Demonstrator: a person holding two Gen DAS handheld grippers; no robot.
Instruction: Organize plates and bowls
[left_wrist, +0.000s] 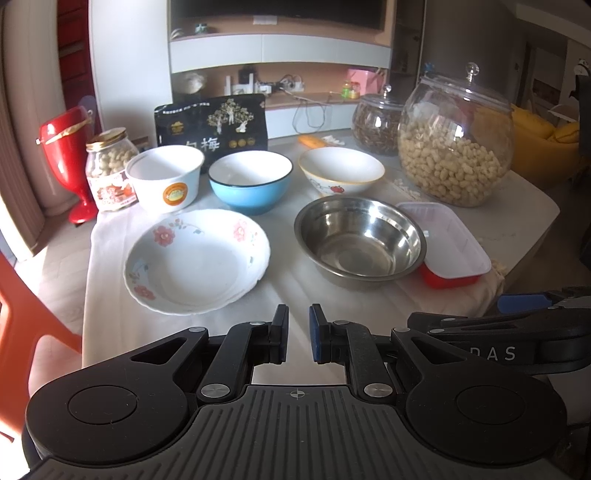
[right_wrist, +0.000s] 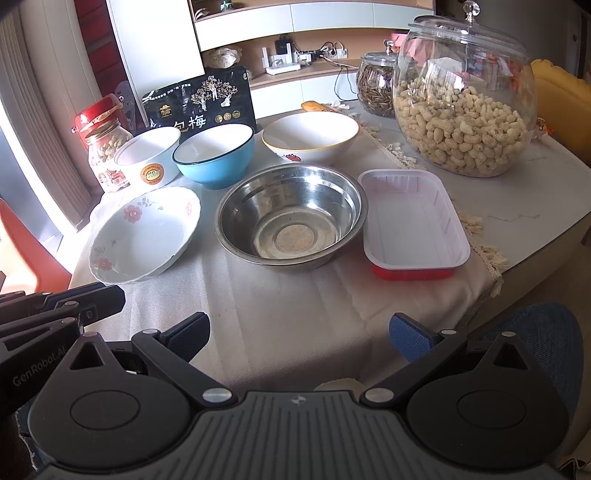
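On the cloth-covered table lie a floral plate (left_wrist: 195, 258) (right_wrist: 144, 236), a steel bowl (left_wrist: 360, 240) (right_wrist: 291, 218) and a red tray with a white inside (left_wrist: 443, 240) (right_wrist: 410, 218). Behind them stand a white paper bowl (left_wrist: 164, 177) (right_wrist: 147, 158), a blue bowl (left_wrist: 251, 181) (right_wrist: 214, 155) and a yellow-rimmed white bowl (left_wrist: 341, 171) (right_wrist: 310, 136). My left gripper (left_wrist: 299, 332) hovers shut and empty near the table's front edge, short of the plate. My right gripper (right_wrist: 299, 336) stands wide open and empty in front of the steel bowl.
A big glass jar of peanuts (left_wrist: 454, 147) and a smaller jar of seeds (left_wrist: 375, 122) stand at the back right. A small nut jar (left_wrist: 110, 170), a black pouch (left_wrist: 212, 125) and a red goblet (left_wrist: 66, 147) are at the back left. An orange chair (left_wrist: 22, 295) is on the left.
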